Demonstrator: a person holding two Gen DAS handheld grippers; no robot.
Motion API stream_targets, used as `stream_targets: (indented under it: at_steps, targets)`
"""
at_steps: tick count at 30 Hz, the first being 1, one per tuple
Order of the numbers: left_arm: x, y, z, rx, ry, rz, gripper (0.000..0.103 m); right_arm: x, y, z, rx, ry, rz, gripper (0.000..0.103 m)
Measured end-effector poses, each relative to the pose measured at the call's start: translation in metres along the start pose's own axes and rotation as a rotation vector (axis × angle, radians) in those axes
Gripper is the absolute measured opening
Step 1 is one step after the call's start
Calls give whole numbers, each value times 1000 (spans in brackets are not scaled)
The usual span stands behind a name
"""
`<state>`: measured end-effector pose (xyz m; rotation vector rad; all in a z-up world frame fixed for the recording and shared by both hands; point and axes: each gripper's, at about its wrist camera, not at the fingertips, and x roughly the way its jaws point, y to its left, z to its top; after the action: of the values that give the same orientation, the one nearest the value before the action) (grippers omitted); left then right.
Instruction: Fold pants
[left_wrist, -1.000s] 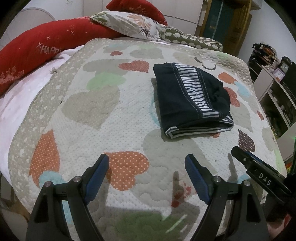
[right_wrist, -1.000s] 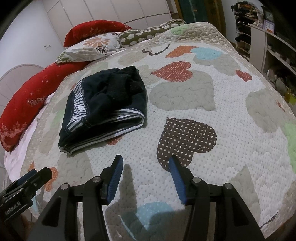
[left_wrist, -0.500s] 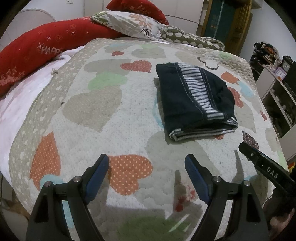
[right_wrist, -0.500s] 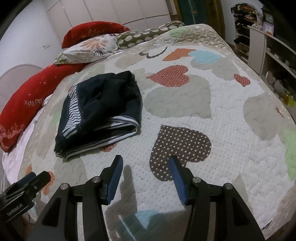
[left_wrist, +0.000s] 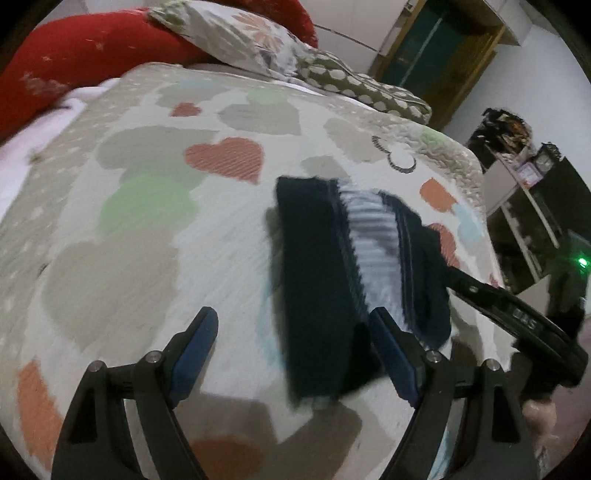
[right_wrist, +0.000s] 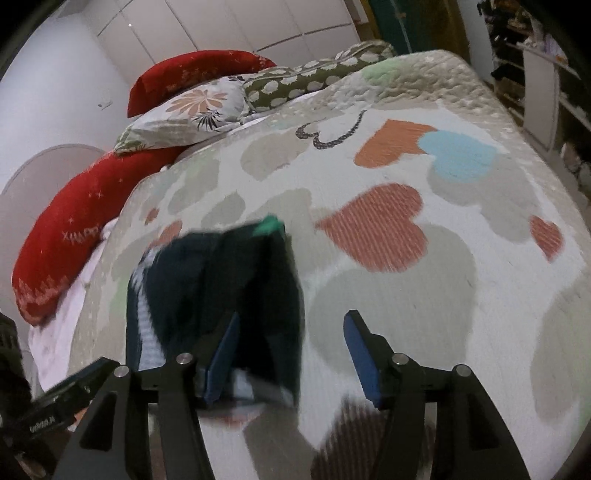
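The folded pants lie on the bed as a dark oblong, long axis running away from both grippers toward the pillows (striped band lengthwise). The left gripper is spread wide, the pants' near end by its right finger. The right gripper, likewise spread, has the pants at its left finger.

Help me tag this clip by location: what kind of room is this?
Most likely a bedroom: folded pants lie on a bed with a heart-patterned quilt, pillows at its head, and wardrobe doors behind.
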<state>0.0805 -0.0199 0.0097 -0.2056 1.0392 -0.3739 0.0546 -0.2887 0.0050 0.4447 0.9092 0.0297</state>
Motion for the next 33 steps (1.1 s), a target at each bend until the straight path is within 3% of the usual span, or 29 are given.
stream_targets:
  at_steps: [5,7,8,12,17,20,22,23,26,28,31,33]
  targets:
    - [36,-4,16,-25,87,-86,81,37,4,25,34,55,84,62]
    - [42,-6,18,-36,99,-128,64,44,5,29,49,70,122,50]
    - [42,-8,20,-31,107,-150,50,47,7,31,61,85,164,36]
    - [35,-16,34,-12,79,-153,35,45,12,41,70,89,215,26]
    - [29,-18,61,3,27,-106,34,43,18,61,84,59,229,25]
    - [34,-19,67,50,0,-3,35,48,19,68,86,51,211,25]
    - [42,-15,65,67,8,68,40,55,20,68,61,54,158,27]
    - [42,-12,63,58,18,67,44,57,21,67,43,53,111,28]
    - [31,1,55,-4,28,22,46,45,21,64,41,36,100,29]
    - [18,7,48,-33,14,8,51,21,30,63,13,-43,91,29]
    - [1,14,33,-66,-34,35,58,-2,53,58,-50,-82,152,29]
    - [-5,20,22,-83,-34,53,58,1,68,48,-91,-37,212,29]
